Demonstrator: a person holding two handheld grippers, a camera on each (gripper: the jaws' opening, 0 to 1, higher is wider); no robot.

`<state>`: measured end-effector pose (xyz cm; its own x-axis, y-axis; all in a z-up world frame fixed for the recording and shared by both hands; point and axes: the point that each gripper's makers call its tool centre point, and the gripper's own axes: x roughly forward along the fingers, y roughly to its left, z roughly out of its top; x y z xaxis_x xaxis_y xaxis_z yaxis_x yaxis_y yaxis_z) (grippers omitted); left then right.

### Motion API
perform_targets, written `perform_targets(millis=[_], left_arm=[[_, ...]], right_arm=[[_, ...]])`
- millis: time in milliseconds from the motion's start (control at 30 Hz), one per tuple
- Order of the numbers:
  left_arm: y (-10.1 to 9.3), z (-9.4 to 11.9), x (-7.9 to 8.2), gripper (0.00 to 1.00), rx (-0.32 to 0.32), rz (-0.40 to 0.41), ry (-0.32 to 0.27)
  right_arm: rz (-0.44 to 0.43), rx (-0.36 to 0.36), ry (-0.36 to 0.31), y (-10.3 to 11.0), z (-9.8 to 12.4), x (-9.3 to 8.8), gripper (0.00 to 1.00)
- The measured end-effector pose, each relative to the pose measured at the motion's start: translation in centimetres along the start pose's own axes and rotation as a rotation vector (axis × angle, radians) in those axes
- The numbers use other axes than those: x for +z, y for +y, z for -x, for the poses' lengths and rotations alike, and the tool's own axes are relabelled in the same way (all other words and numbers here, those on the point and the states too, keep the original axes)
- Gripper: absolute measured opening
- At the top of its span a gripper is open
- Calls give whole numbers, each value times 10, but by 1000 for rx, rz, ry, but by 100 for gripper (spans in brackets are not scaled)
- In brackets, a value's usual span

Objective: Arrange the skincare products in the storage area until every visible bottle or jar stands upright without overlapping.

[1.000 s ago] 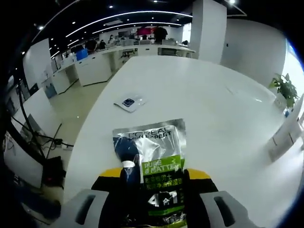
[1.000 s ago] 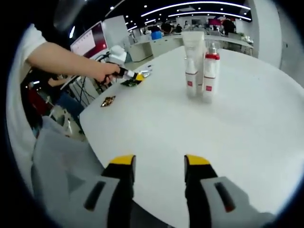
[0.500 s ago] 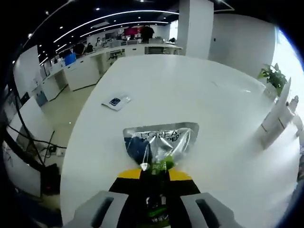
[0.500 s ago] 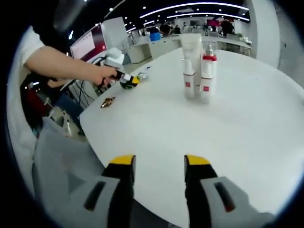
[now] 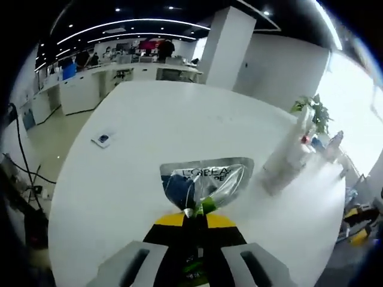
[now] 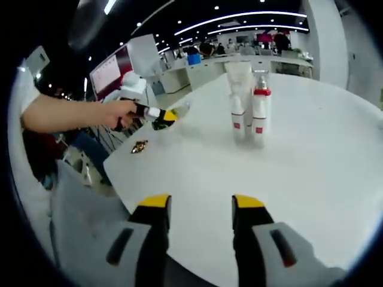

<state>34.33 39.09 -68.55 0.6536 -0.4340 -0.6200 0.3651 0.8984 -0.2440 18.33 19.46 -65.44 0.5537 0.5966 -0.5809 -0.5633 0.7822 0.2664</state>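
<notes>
Clearly the left tongs (image 5: 195, 219) are clamped on a silver sachet (image 5: 203, 182) printed "L'OREAL", held above the white table (image 5: 149, 131). Right tongs (image 6: 196, 206) stand apart, holding nothing, over the table's near edge. Beyond them a white tube (image 6: 239, 78) and two red-labelled bottles (image 6: 259, 116) stand upright together, with bare table around. A small packet (image 5: 103, 140) lies near the far edge.

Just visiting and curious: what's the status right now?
Left gripper shut on silver sachet, above white table. Right gripper open, holding nothing. Bottles upright, grouped.
</notes>
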Motion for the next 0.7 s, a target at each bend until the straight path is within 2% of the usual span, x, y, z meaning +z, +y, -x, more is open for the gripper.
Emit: perform_targets(millis=[33,67,133,267,333,400,500,600,700], left_arm=[[-17,8,0,10,-22,-14,-16],[-29,14,-1,10,-44,-24,-25],[-54,26,-5,10,-77,-57,-32],[-100,51,-13,10,-147,-60,-53],[-119,63,-16,10,-157,-89,-63],[-132,70,-18,10,-176,-125,-70],[-147,80,-18,10,-182,-195,-84],[-157,91,-17,10,-182,-242,-99],[-169,102,-19,10,-177,-335,-107]], right_arm=[[-16,9,-13,2,0,3,43],[-76,33,-40,8,0,9,43],[-142,66,-64,15,-1,16,45],[-269,155,-146,34,2,38,51],[-338,193,-196,41,6,49,55],[-419,247,-232,50,11,59,55],[-539,324,-234,62,14,64,55],[-584,353,-251,69,15,69,55],[-639,377,-288,74,16,79,55]])
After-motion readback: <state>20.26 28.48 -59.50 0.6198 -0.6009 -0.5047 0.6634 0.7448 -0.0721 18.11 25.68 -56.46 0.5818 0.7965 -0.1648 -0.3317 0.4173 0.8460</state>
